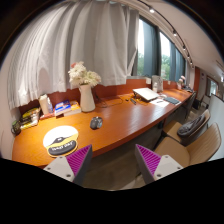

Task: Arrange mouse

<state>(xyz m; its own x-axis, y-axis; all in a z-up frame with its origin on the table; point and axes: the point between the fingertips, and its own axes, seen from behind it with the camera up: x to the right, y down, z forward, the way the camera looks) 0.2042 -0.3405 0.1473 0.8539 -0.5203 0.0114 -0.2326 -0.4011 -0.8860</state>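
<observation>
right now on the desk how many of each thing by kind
mouse: 1
round mouse mat: 1
vase of flowers: 1
laptop: 1
total: 4
The gripper is open, its fingers short of the desk and holding nothing.

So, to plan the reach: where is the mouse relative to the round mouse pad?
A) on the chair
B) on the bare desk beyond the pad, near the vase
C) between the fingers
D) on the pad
B: the mouse lies on bare desk beyond the pad, near the vase; the open gripper holds nothing.
</observation>
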